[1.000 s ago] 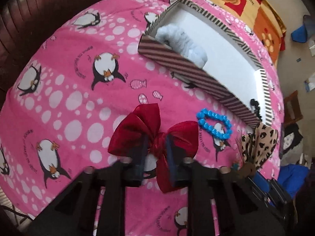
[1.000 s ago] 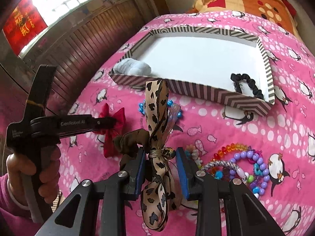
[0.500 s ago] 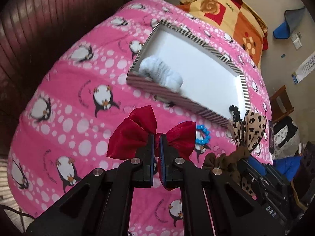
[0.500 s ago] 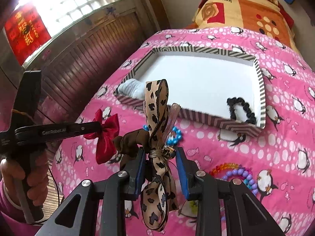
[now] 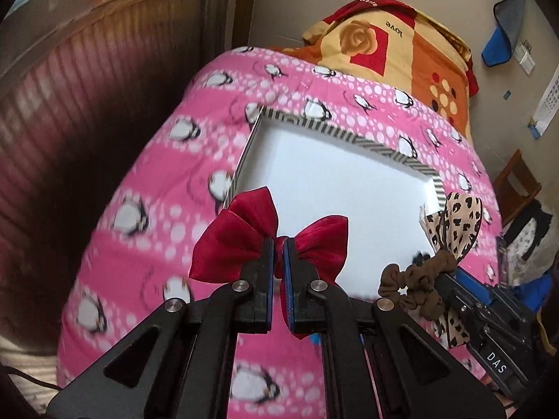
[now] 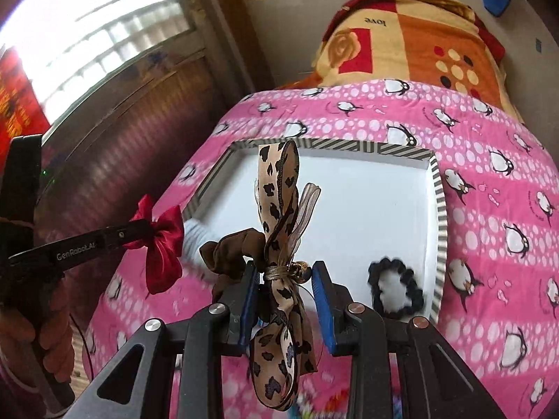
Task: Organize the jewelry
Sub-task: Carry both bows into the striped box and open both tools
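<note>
Two grippers hang over the near edge of the striped tray (image 6: 439, 216): the left gripper (image 5: 278, 244) is clenched on the knot of a red bow (image 5: 244, 241), held in the air above the tray's near left corner, and the right gripper (image 6: 284, 272) grasps a leopard-print bow scrunchie (image 6: 279, 188) at its gold tie, upright above the tray's near side. Inside the tray, a black scrunchie (image 6: 396, 288) lies at the near right corner and a white fluffy scrunchie (image 6: 194, 237) shows at the near left corner, while beyond the tray the pink penguin blanket (image 6: 489, 181) runs up to an orange rose-print quilt (image 6: 412, 38).
</note>
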A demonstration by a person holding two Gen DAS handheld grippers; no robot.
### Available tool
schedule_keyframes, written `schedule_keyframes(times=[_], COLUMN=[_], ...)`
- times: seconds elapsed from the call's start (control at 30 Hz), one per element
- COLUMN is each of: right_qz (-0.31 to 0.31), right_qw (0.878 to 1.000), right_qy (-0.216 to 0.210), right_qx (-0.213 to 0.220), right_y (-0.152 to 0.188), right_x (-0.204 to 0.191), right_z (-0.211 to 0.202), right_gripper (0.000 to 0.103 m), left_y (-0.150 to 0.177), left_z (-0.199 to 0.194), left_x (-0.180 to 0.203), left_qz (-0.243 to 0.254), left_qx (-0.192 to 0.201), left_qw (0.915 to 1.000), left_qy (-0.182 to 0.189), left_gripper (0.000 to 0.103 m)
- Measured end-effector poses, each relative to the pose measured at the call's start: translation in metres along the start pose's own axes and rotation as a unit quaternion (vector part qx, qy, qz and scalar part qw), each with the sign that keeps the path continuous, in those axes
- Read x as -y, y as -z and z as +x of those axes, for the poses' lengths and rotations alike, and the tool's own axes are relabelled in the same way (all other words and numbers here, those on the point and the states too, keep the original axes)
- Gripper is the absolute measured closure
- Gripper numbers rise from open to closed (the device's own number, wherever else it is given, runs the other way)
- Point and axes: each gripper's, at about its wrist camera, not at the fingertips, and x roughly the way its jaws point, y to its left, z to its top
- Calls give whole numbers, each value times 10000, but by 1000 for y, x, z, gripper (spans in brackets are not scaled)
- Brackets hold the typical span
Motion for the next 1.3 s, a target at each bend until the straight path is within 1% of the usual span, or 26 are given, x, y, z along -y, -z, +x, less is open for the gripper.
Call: schedule_keyframes(times=[0.1, 0.27, 0.33, 0.43, 0.6, 0.7, 0.73, 0.77, 0.83, 0.87, 0.9, 0.97, 1.0, 1.1, 1.17, 1.3], right_qz=[137, 266, 377, 547, 579, 607, 596, 595, 627, 639, 652, 611, 577, 501, 478, 391], right_qw=[9999, 9995, 9991, 9979, 9969, 9958, 9955, 9951, 9945, 9947, 9954, 9967, 9971, 9981, 9983, 9984], right_qy=[-8, -38, -73, -165, -199, -165, -144, -133, -116, -116, -123, -66, -23, 131, 156, 350], right_qx=[-51, -137, -186, -307, -501, -659, -721, -778, -831, -800, -696, -536, -494, -337, -291, -192], right_y=[-11, -26, -30, -33, -36, -35, -34, -34, -32, -32, -33, -34, -34, -28, -23, -9], right_x=[5, 12, 16, 21, 19, 19, 19, 19, 21, 22, 23, 23, 23, 21, 19, 13], right_z=[15, 39, 48, 64, 92, 109, 114, 118, 121, 119, 113, 100, 96, 73, 63, 44], right_gripper=[74, 74, 74, 74, 74, 74, 71, 68, 66, 64, 62, 59, 59, 57, 57, 56], left_y=[-19, -42, -48, -53, -54, -53, -53, -54, -54, -55, -54, -53, -52, -44, -36, -13], left_z=[15, 43, 57, 76, 103, 109, 109, 109, 110, 110, 108, 102, 97, 87, 78, 61], left_x=[6, 9, 10, 8, -2, -3, -3, -3, -2, -2, -2, -2, -2, 0, -1, -2], left_qz=[125, 222, 288, 300, 229, 264, 282, 295, 349, 364, 380, 355, 356, 516, 551, 582], left_qx=[52, -6, -87, -221, -469, -460, -444, -439, -466, -473, -468, -390, -314, -199, -142, -59], left_qw=[9998, 9993, 9990, 9985, 9975, 9974, 9974, 9974, 9973, 9974, 9975, 9980, 9983, 9970, 9965, 9954], left_qy=[-145, -316, -344, -390, -472, -490, -494, -499, -442, -405, -374, -339, -333, -546, -610, -754], left_gripper=[99, 99, 99, 99, 99, 99, 99, 97, 93, 84, 70, 53, 52, 51, 51, 51])
